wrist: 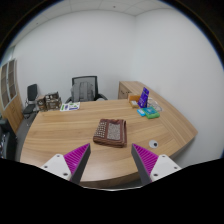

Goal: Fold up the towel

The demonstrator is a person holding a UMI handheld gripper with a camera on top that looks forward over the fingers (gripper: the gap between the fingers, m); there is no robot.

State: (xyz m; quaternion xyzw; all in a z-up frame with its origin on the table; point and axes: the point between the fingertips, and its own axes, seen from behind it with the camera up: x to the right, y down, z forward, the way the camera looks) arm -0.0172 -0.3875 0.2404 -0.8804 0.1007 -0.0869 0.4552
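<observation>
Hovering above the near edge of the wooden surface (60, 135), the tongs (112, 160) are standing apart, with nothing between their purple pads (76, 157). The towel (110, 130) is lying just ahead of them, on the surface's middle, and the fingers are sitting clear of it on either side.

Bare wood is stretching all round the towel: a wide strip to its left, a narrower one to its right, and a short band between it and the surface's rounded near edge. That edge is curving away to both sides of the towel, and the far edge is running well beyond it, towards the white wall (100, 45).

The towel is looking already folded into a compact, roughly square block, reddish-brown with a pale checked pattern. Its near border is lying roughly square to the fingers, and its slightly longer side is appearing to run away from the tongs, though the difference is slight.

Beyond the towel to the right, some purple and green items (146, 103) are sitting near the far edge. Beyond it to the left, papers (69, 106) are lying by an office chair (85, 88).
</observation>
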